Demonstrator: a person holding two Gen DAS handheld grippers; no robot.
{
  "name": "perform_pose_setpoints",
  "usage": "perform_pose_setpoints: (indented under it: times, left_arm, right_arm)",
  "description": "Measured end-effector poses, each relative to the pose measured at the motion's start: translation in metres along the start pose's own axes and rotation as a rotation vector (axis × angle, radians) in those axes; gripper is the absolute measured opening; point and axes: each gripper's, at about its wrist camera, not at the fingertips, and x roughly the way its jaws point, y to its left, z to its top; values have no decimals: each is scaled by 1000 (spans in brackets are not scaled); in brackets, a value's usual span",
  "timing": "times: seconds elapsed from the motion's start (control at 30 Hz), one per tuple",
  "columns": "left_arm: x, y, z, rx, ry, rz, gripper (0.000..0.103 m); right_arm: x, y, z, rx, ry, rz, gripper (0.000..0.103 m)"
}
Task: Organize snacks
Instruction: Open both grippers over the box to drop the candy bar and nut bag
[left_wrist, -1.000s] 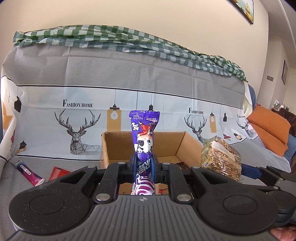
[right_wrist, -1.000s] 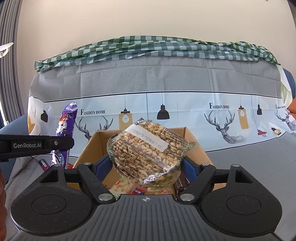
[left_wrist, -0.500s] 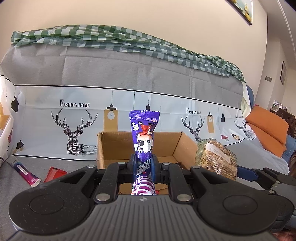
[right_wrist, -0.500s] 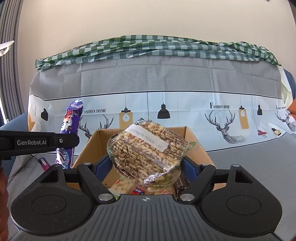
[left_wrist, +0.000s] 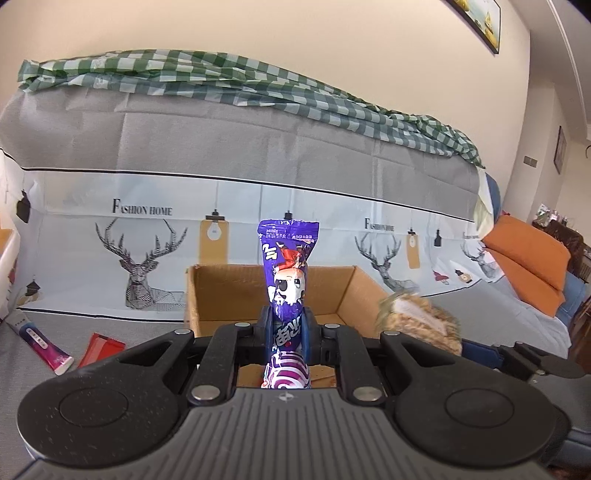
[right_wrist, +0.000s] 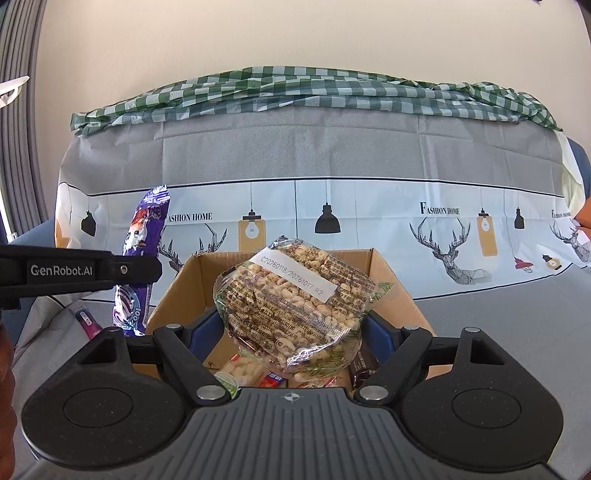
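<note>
My left gripper (left_wrist: 288, 321) is shut on a tall purple snack pack (left_wrist: 288, 266), held upright in front of the open cardboard box (left_wrist: 221, 291). In the right wrist view the same pack (right_wrist: 142, 236) stands left of the box (right_wrist: 402, 295). The jaws of my right gripper (right_wrist: 291, 325) are opening, with a clear bag of peanut brittle (right_wrist: 295, 295) between its blue fingers (right_wrist: 205, 328), over the box. In the left wrist view that bag (left_wrist: 417, 321) is blurred, as if slipping loose.
Several small snacks (right_wrist: 240, 369) lie inside the box. A pink-capped tube (left_wrist: 37, 339) and a red packet (left_wrist: 101, 347) lie on the grey cover to the box's left. Orange cushions (left_wrist: 528, 262) sit far right. A deer-print cover backs the scene.
The brittle bag has dipped slightly and turned blurry in the left wrist view, and the right fingers stand a little wider. The purple pack stays clamped in place.
</note>
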Motion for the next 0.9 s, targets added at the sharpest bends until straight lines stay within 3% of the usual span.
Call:
perform_pose_setpoints:
  times: [0.07,0.13,0.2,0.43,0.67,0.9]
  left_arm:
    - [1,-1,0,10,9,-17,21]
    - [-1,-2,0,33,1,-10,34]
    - [-4,1,0,38,-5,-2,36]
    - [-21,29,3,10,-26,35,36]
    - [-44,64,4,-46,-39,55,34]
    - [-63,101,2,-93,-47,78,18]
  right_arm:
    - [4,2,-1,-9,25,-8,92]
    - [6,4,-3,-17,31,-19,93]
    - [6,6,-2,-13,30,-21,93]
    - [5,26,0,3,6,-36,93]
    - [-4,58,2,41,-74,-75,93]
    - [-8,89,1,107,-149,-122,91]
